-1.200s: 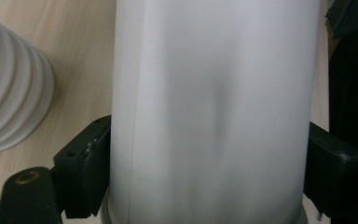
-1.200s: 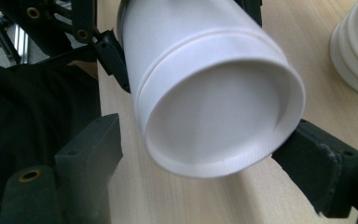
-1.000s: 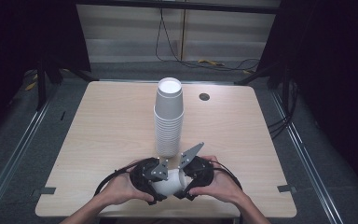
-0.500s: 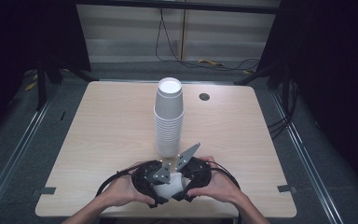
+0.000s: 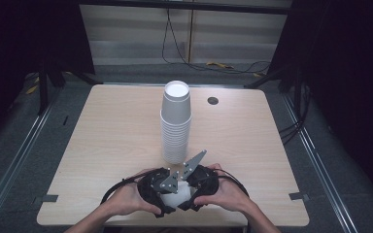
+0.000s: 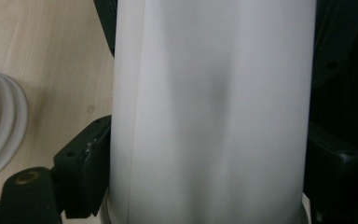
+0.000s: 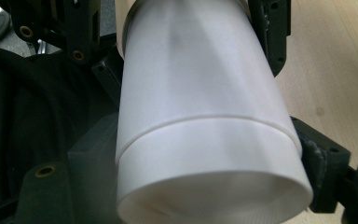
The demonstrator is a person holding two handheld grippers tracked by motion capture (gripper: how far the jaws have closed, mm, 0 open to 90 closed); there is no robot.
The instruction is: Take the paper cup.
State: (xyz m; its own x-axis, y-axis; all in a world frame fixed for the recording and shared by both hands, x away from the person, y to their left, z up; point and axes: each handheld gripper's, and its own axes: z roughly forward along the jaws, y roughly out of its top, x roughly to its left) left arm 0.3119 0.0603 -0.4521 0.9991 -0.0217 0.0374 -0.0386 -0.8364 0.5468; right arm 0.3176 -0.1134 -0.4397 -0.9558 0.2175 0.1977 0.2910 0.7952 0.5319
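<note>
- Left claw (image 5: 167, 196) closed on the body of a white paper cup (image 5: 177, 194); black jaws pressed against both sides of the cup wall in the left gripper view (image 6: 209, 112).
- Right claw (image 5: 189, 194) clamped on the same white cup material; in the right gripper view, two nested cups (image 7: 205, 135) visible, with the rim of the outer one forming a step around the inner one.
- Both claws held together at the near edge of the bench (image 5: 102, 141), just in front of the tall stack of paper cups (image 5: 176, 124), which stands upright at mid-bench, apart from the claws.
- Small dark round object (image 5: 212, 101) lying on the far side of the bench, well apart from the work.
- Step in hand, as judged: separation of the two nested cups, one claw per cup.
- Next move calls for a straight pull apart along the cup axis, with grip firm enough to avoid slip yet light enough to avoid crushing the thin wall.
- Risk: a slight crease already suggested on the cup side; excess squeeze likely to jam the cups together.
</note>
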